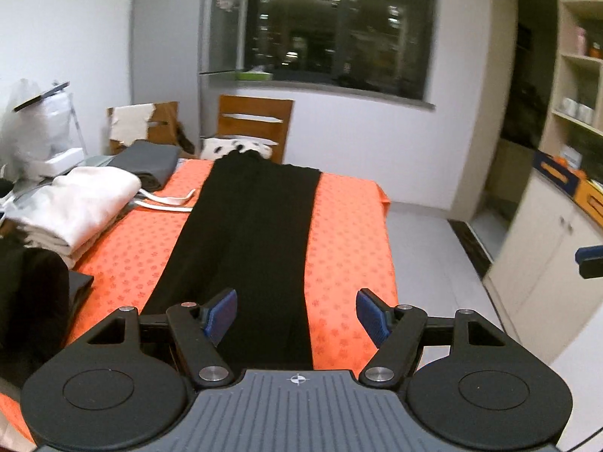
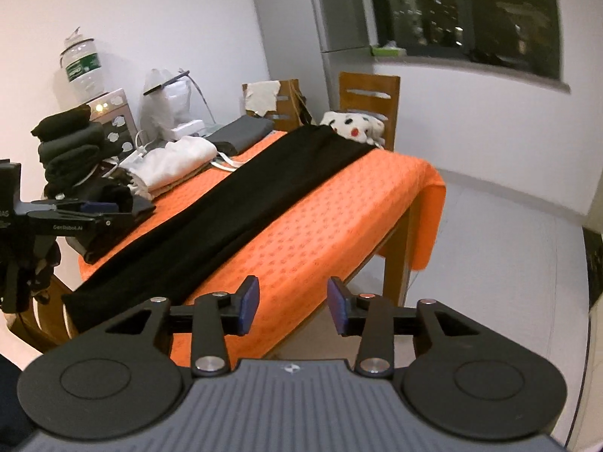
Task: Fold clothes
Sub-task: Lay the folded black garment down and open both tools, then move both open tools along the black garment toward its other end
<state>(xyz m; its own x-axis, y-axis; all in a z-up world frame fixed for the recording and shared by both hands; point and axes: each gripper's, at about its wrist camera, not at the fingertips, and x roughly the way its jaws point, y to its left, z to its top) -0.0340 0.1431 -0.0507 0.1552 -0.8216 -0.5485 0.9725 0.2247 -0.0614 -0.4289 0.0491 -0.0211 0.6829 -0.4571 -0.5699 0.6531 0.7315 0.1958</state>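
Note:
A long black garment lies flat in a narrow strip down the length of the table's orange cloth. Its near end hangs over the table's near edge. My left gripper hovers open above that near end; its blue pads stand wide apart and press on nothing. My right gripper is open too, off the table's near right corner over orange cloth, with nothing between its pads. In the right wrist view the left gripper shows at the left edge.
Folded white clothes, a grey folded piece and a stack of dark folded clothes crowd the table's left side. Two wooden chairs and a spotted cushion stand at the far end. Shelves line the right wall.

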